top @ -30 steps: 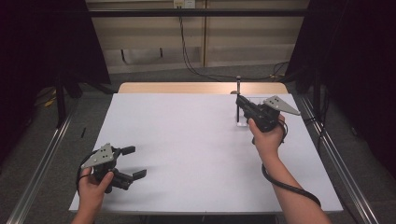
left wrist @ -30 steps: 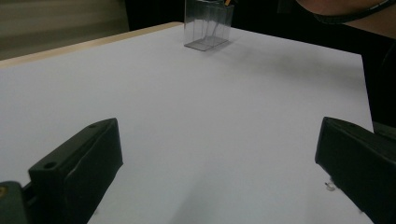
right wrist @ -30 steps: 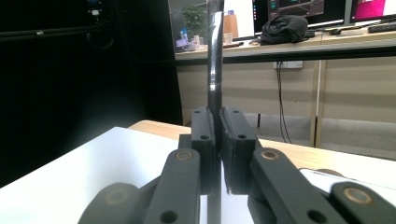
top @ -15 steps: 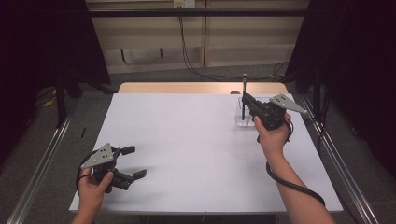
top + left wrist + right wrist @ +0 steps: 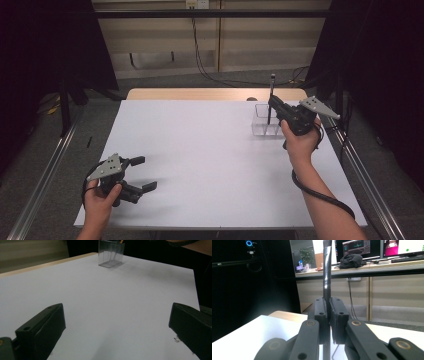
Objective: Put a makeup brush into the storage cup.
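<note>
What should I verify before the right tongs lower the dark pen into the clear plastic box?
1. Grip: right tongs shut on the slim dark upright pen: ok.
2. Pen upright, not tilted: ok.
3. Pen tip over one compartment of the clear plastic box: cannot tell which.
4. Box standing upright on the white table: ok.
5. Left tongs open, holding nothing, far from the box: ok.
6. What already stands in the box (something yellow at its top in the left gripper view): cannot tell.
</note>
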`<action>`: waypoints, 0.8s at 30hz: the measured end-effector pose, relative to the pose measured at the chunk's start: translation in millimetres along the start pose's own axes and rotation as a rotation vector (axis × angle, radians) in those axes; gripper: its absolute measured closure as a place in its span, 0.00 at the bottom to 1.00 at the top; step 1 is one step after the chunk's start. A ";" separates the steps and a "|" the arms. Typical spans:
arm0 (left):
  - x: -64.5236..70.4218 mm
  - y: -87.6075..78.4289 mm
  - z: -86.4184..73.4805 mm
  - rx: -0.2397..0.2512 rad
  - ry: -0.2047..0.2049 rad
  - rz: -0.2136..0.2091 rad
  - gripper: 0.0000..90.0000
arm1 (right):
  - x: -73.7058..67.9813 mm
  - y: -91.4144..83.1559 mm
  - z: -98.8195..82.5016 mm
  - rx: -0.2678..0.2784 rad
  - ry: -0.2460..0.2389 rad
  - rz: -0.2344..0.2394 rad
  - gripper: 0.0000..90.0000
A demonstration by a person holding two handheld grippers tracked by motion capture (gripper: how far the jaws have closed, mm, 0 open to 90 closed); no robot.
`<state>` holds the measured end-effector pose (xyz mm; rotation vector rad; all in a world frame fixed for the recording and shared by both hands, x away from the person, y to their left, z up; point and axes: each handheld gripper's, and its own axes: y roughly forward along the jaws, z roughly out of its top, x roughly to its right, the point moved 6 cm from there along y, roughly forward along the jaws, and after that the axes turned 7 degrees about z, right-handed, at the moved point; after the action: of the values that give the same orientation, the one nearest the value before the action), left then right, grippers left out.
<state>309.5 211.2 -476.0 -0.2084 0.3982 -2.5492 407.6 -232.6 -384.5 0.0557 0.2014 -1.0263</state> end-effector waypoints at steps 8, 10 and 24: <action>-0.8 -0.4 -0.2 0.000 0.002 0.001 0.01 | 10.6 -0.3 2.4 0.006 0.005 -0.022 0.94; -0.9 -0.4 -0.4 0.000 -0.002 0.001 0.01 | 13.0 -0.8 2.7 0.005 0.003 -0.026 0.94; -1.1 0.8 -1.6 -0.006 0.002 0.000 0.01 | 29.6 -0.6 10.5 0.021 0.002 -0.062 0.94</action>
<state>310.4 211.6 -477.9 -0.2075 0.4068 -2.5484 423.3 -259.3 -379.8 0.0699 0.1958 -1.0900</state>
